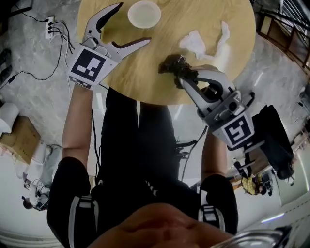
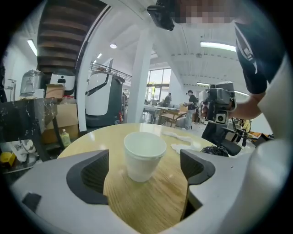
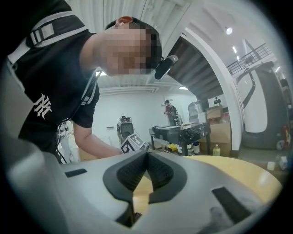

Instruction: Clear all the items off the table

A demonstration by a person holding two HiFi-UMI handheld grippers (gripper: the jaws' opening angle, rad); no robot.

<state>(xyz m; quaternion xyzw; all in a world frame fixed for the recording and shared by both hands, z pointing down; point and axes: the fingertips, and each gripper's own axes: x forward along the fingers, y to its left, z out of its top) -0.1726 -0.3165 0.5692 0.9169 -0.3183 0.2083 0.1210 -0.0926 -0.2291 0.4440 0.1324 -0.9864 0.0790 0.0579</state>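
Left gripper (image 1: 131,24) is hovering, jaws spread, white cup (image 1: 144,13) standing untouched just ahead on round wooden table (image 1: 145,80). Right gripper (image 1: 178,73) is sitting clenched beside dark clump (image 1: 168,64); tissues (image 1: 196,42) lying nearby. Cables (image 1: 63,39) trailing across grey floor (image 1: 34,92).

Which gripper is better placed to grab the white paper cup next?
Left. The left gripper is open, with the white paper cup standing in line between its jaws; the right gripper is shut beside a dark clump.

Pale marbled floor (image 1: 34,92) strewn with black cables (image 1: 62,46) and a power strip (image 1: 49,26); white column (image 2: 139,77), ceiling strip light (image 2: 220,45), cardboard boxes (image 2: 64,116) behind.
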